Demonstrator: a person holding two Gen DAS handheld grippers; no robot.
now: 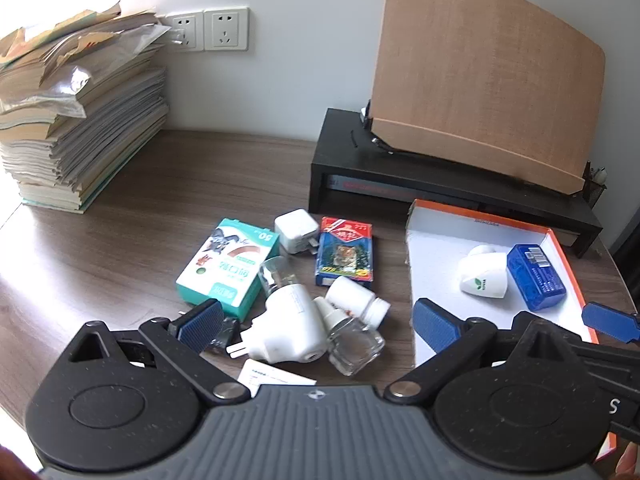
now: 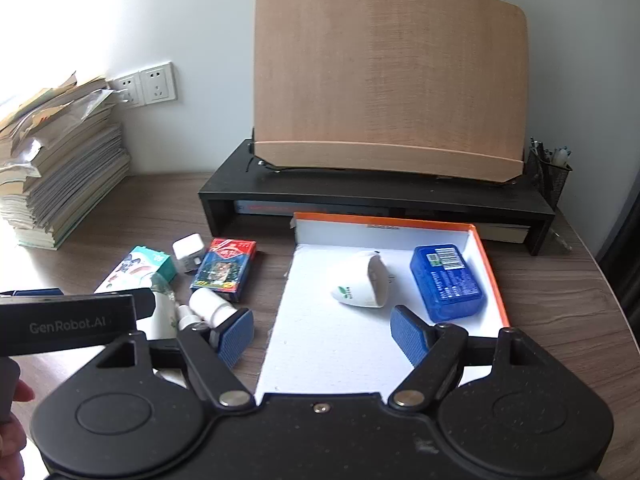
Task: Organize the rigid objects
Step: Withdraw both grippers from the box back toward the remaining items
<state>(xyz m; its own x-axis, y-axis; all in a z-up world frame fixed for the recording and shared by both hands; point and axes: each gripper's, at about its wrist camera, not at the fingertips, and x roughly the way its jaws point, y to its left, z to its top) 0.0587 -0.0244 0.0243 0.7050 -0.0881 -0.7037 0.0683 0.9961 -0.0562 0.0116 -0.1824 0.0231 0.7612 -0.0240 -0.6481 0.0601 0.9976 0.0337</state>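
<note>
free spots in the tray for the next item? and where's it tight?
Tray: bare white floor in its near half, in front of the white plug-in and blue box, plus a strip along its left wall. Tight: the table pile left of the tray, where card box, white bottle and glass bottle crowd together.

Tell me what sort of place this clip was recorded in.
Probably a home or office study desk. A tall stack of books sits on the wooden desk by wall sockets, and a black desktop riser carries a wooden reading stand beside a mesh pen holder.
</note>
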